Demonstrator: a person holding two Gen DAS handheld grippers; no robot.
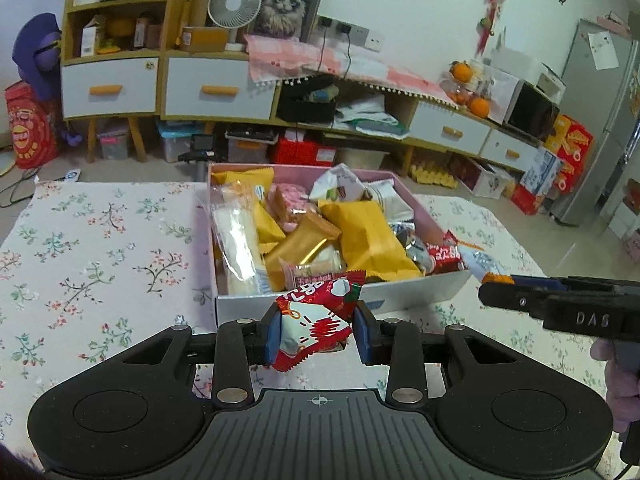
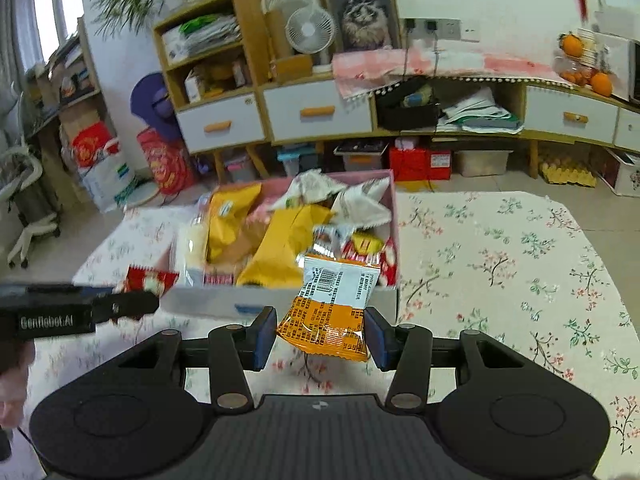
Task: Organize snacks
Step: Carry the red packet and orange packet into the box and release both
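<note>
A pink-lined box [image 1: 296,310] full of snack packets stands on the flowered tablecloth; it also shows in the right wrist view [image 2: 208,300]. My left gripper [image 1: 318,332] is shut on a red and white snack packet [image 1: 320,320], held just in front of the box's near wall. My right gripper [image 2: 320,332] is shut on an orange and white snack packet [image 2: 332,312], held before the box's near right corner. The right gripper shows at the right of the left wrist view [image 1: 560,304]; the left one at the left of the right wrist view [image 2: 80,312].
The flowered tablecloth [image 1: 100,260] covers the table on both sides of the box, and in the right wrist view [image 2: 500,264]. Behind stand a low cabinet with drawers [image 1: 208,88], shelves, a fan [image 1: 234,4] and storage bins on the floor.
</note>
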